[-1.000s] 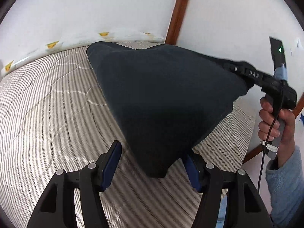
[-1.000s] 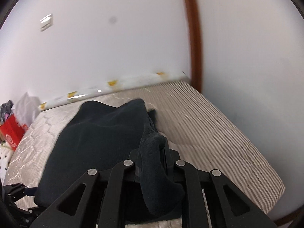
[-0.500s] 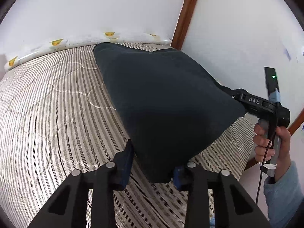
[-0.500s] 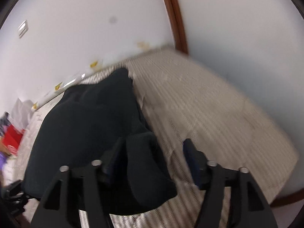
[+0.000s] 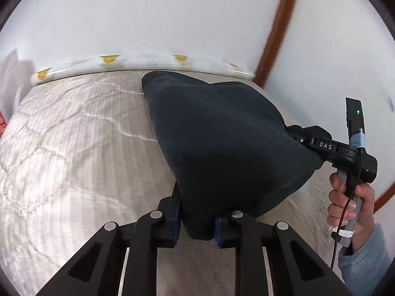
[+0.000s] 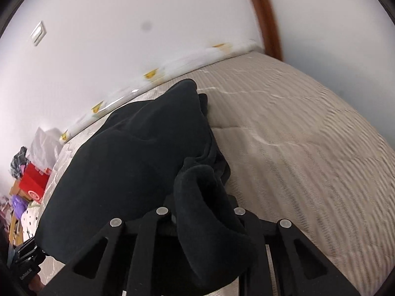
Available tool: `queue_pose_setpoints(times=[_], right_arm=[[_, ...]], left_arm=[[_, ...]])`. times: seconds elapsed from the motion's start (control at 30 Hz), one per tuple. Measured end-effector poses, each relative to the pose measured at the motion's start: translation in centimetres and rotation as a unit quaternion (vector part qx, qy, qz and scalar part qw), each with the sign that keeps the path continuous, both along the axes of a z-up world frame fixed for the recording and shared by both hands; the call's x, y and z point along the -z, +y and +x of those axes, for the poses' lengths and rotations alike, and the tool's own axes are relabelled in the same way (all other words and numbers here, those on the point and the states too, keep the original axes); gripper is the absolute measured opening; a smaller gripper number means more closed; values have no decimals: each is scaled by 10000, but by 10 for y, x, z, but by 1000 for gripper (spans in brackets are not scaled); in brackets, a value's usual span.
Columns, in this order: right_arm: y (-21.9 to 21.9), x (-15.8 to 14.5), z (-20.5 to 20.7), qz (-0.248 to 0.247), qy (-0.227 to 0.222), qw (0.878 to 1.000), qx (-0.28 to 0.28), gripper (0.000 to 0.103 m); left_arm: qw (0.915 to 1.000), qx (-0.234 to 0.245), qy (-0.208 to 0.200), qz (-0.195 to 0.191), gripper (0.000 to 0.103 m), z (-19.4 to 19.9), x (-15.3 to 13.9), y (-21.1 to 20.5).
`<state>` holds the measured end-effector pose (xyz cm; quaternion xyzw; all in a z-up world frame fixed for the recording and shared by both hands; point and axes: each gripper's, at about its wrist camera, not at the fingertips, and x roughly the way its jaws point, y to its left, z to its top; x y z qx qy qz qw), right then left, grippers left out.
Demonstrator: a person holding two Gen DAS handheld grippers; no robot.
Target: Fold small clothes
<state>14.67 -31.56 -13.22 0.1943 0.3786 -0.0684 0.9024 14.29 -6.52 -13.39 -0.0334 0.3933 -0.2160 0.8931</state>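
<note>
1. Since a second ago: left gripper (image 5: 197,224) was wide with the dark garment (image 5: 222,143) hanging loose between its blue pads; its jaws have just been closing and now pinch the lowest corner. Right gripper (image 6: 202,218) let go and re-closed within that second; its jaws have just been closing, and a thick fold of cloth is clamped between them and droops over the linkage.
2. Count: one garment, two grippers, one person's hand (image 5: 350,204) in view, pale blue fleecy sleeve (image 5: 365,259) behind it.
3. Garment location: held up at two near corners, stretched like a tent between the grippers, far end resting on the mattress (image 5: 74,148).
4. Surface: grey-and-white striped quilted mattress, bare. Far edge carries a white bumper roll (image 5: 138,61) with yellow marks.
5. Room: white walls, brown wooden trim (image 5: 279,27) in the corner, a wall switch plate (image 6: 38,33) high up.
6. Clutter off the mattress's left end, right wrist view: red box (image 6: 33,181), white plastic bag (image 6: 44,143), purple and spotted items, blurred.
7. Obstruction: the garment hides the mattress centre in both views.
</note>
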Motion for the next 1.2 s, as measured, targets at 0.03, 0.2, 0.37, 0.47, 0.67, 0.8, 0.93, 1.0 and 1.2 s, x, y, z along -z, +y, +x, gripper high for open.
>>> queue_pose_setpoints(times=[0.03, 0.2, 0.37, 0.47, 0.67, 0.8, 0.93, 1.0, 1.2], right_arm=[[8, -1, 9, -9, 9, 10000, -72, 18], [60, 1, 48, -51, 13, 9984, -557, 18], [100, -1, 57, -179, -51, 9949, -988, 19], [103, -8, 41, -297, -235, 9921, -1197, 19], [92, -15, 13, -371, -201, 9920, -1191, 26], [98, -41, -10, -721, -576, 9902, -1053, 26], [120, -47, -17, -1180, -729, 9830, -1200, 27], [124, -38, -15, -1263, -590, 9832, -1180, 27], [105, -6, -16, -1230, 89, 9877, -960, 25]], left_arm=[[10000, -76, 17, -13, 19, 3, 0, 10], [9985, -529, 124, 46, 19, 17, 4, 58], [9974, -673, 227, 154, 19, 22, 14, 79], [9973, -666, 257, 199, 19, 22, 23, 77], [9954, -702, 36, 651, 24, 9, 17, 66], [9968, -625, 93, 492, 33, -4, 9, 71], [9979, -643, -46, 56, 41, -18, -9, 83], [9972, -704, -207, 116, 45, -21, -19, 84], [9970, -681, -270, 239, 45, -7, -29, 74]])
